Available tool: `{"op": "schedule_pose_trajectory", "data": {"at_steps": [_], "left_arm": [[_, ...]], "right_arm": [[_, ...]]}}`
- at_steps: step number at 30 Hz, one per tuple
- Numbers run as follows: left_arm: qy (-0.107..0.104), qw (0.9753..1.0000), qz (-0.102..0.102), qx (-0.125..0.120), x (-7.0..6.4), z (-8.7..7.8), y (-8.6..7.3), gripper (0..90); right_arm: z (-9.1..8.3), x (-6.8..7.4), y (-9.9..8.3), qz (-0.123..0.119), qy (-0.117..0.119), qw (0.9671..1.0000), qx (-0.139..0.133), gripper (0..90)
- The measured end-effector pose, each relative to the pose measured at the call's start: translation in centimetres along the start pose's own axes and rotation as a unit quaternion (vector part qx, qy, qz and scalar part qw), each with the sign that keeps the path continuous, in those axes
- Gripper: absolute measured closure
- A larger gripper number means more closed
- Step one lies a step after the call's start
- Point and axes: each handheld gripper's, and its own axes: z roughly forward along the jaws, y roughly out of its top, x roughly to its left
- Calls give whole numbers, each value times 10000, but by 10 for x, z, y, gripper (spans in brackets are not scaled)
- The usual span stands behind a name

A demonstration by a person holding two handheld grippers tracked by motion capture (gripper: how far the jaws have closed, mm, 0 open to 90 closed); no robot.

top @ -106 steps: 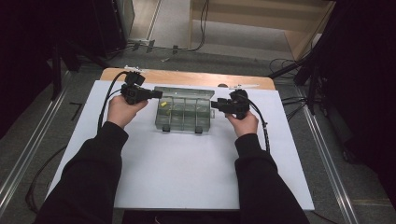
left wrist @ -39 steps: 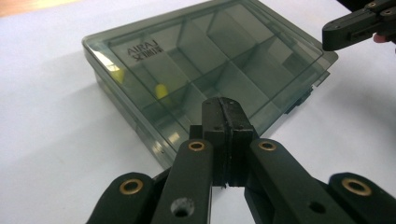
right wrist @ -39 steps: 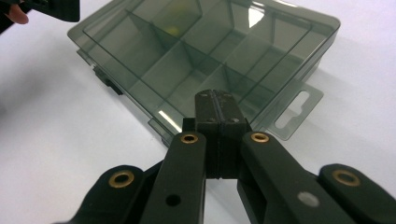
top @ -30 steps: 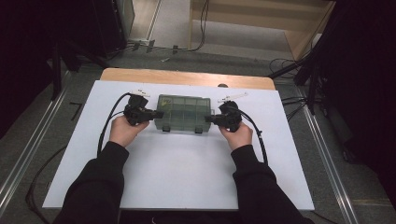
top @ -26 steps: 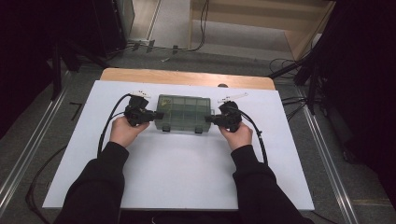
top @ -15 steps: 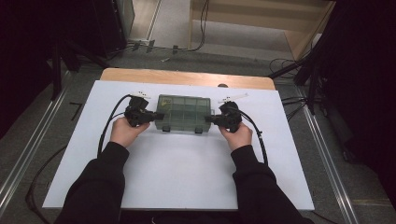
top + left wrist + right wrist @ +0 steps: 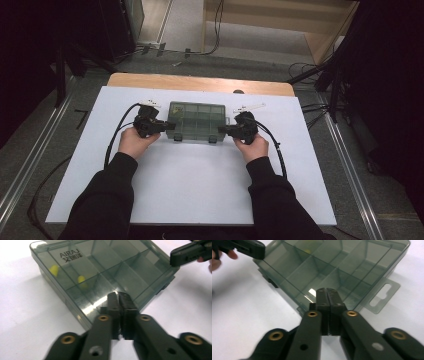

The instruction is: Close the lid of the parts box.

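A smoky clear compartment box (image 7: 197, 119) lies with its lid down on the white table top (image 7: 190, 185). My left gripper (image 7: 170, 125) is shut, nothing between its jaws, and its tips rest on the lid at the box's left end. My right gripper (image 7: 223, 130) is shut likewise at the right end. In the left gripper view the left gripper (image 7: 118, 296) sits over the box (image 7: 105, 267), and two yellow pieces (image 7: 54, 270) lie in compartments under the lid. In the right gripper view the right gripper (image 7: 327, 292) touches the box (image 7: 342, 262) near its hang tab (image 7: 384, 297).
Two small white tags (image 7: 150, 102) (image 7: 250, 107) lie behind the grippers. A wooden edge (image 7: 200, 82) borders the table at the back. Cables (image 7: 115, 140) trail from both grippers. Two latches (image 7: 212, 141) face the person on the box's front.
3.5 s ago the lid stood raised with both grippers higher at its ends; since then the lid has come down. Over the last second nothing visibly moved.
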Motion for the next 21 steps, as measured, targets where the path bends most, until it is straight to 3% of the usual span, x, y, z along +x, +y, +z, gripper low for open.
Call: {"op": "schedule_pose_trajectory", "data": {"at_steps": [4,7,10,14,17,21], "left_arm": [[-64,10000,46,-20,-4,-2,1,778],[-155,9997,43,-175,-7,-6,3,713],[-316,9992,9,-262,-10,-12,5,661],[-486,9986,-94,-195,-12,-14,6,584],[-533,9984,-103,-172,-15,-17,7,566],[-517,9984,12,-232,-21,-20,7,465]], "right_arm": [[-4,2,0,-65,49,10000,3,762],[-10,3,2,-75,57,9999,-106,718],[-17,4,3,-120,127,9997,-184,631],[-23,6,4,-175,200,9995,-156,561],[-27,7,3,-221,284,9992,-164,503],[-34,11,1,-353,338,9987,-173,430]]}}
